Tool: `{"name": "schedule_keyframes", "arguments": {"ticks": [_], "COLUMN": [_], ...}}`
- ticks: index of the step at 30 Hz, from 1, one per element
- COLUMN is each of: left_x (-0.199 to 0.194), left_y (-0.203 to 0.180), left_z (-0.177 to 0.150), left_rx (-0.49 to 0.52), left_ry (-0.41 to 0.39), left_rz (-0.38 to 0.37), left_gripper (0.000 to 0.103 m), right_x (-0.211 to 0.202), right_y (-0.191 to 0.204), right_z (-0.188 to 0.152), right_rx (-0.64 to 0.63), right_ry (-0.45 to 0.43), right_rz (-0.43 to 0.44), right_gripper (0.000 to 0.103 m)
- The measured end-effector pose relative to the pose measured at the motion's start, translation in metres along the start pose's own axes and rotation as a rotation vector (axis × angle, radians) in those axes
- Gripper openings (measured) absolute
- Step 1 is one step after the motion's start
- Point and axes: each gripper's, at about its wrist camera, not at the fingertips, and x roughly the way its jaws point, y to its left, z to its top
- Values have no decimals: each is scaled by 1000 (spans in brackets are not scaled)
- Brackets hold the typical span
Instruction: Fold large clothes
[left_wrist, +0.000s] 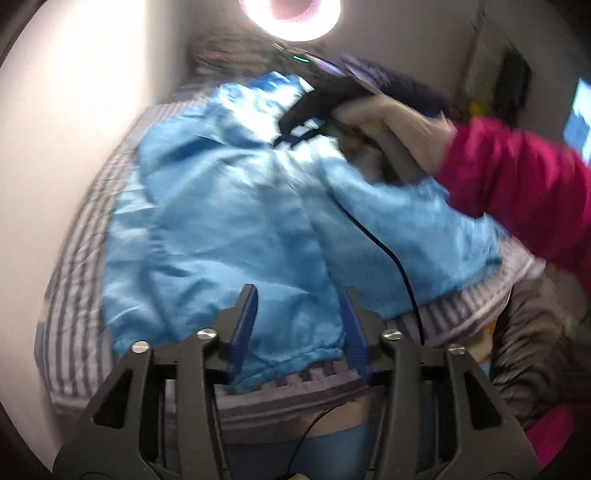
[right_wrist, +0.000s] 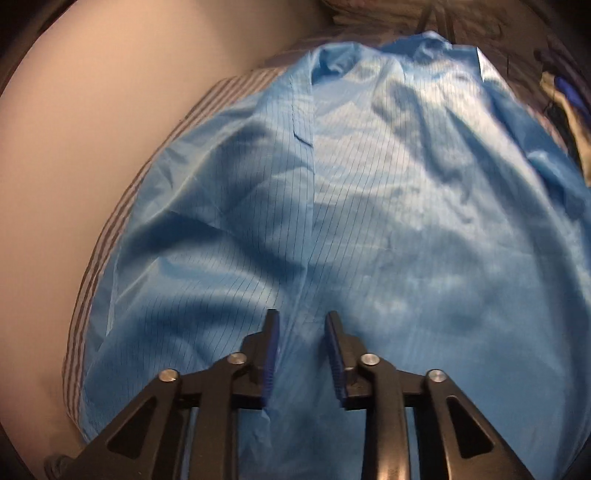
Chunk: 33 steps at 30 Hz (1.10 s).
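A large light-blue jacket (left_wrist: 221, 221) lies spread on a bed with a striped sheet (left_wrist: 70, 306). My left gripper (left_wrist: 299, 295) hovers over its elastic hem near the bed's front edge, jaws apart and pressing on nothing. In the left wrist view a hand in a pink sleeve (left_wrist: 517, 177) holds my right gripper (left_wrist: 286, 134) at the jacket's far collar end, blurred. In the right wrist view the right gripper (right_wrist: 303, 317) stands low over the pinstriped blue jacket (right_wrist: 369, 221). Its jaws are apart, with the front seam running between the fingers and no pad visibly pressing.
A pale wall (left_wrist: 74, 147) runs along the bed's left side. A ring lamp (left_wrist: 291, 14) glares at the top. A black cable (left_wrist: 399, 266) trails across the jacket. A dark quilted garment (left_wrist: 535, 350) hangs at the bed's right edge. Crumpled clothes (right_wrist: 388, 18) lie beyond the collar.
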Motion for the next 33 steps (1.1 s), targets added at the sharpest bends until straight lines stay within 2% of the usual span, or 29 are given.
{"name": "schedule_keyframes", "arguments": {"ticks": [1, 4, 6, 8, 11, 12, 13, 15, 18, 21, 24, 33], "left_x": [-7, -11, -4, 7, 26, 29, 35, 42, 45, 37, 24, -3], "left_y": [12, 49, 67, 80, 90, 90, 90, 89, 85, 83, 88, 101], "left_z": [-3, -10, -18, -30, -42, -44, -46, -46, -44, -43, -46, -49], "left_rx": [-48, -216, -317, -398, -462, -472, -485, -486, -466, -438, -468, -492], "left_ry": [-11, -8, 13, 45, 100, 107, 113, 130, 106, 70, 42, -4], "left_rz": [14, 34, 32, 3, -42, -45, -51, -56, -72, -72, -79, -36], "left_gripper": [49, 49, 49, 49, 49, 47, 31, 9, 1, 0, 0, 0], "right_x": [-12, -49, -67, -83, -83, -81, -79, -71, -60, -44, -21, 63], "right_y": [4, 29, 49, 73, 105, 113, 118, 129, 135, 146, 165, 227], "right_z": [0, 3, 5, 2, 0, 0, 0, 2, 12, 28, 35, 34], "right_rx": [-30, -139, -210, -280, -366, -388, -404, -410, -388, -369, -367, -446], "right_ry": [-19, -98, -164, -221, -219, -204, -190, -164, -131, -109, -50, 82], "right_rz": [4, 54, 66, 88, 124, 123, 118, 105, 105, 119, 144, 50], "right_gripper": [35, 37, 44, 50, 51, 51, 51, 51, 51, 52, 51, 49]}}
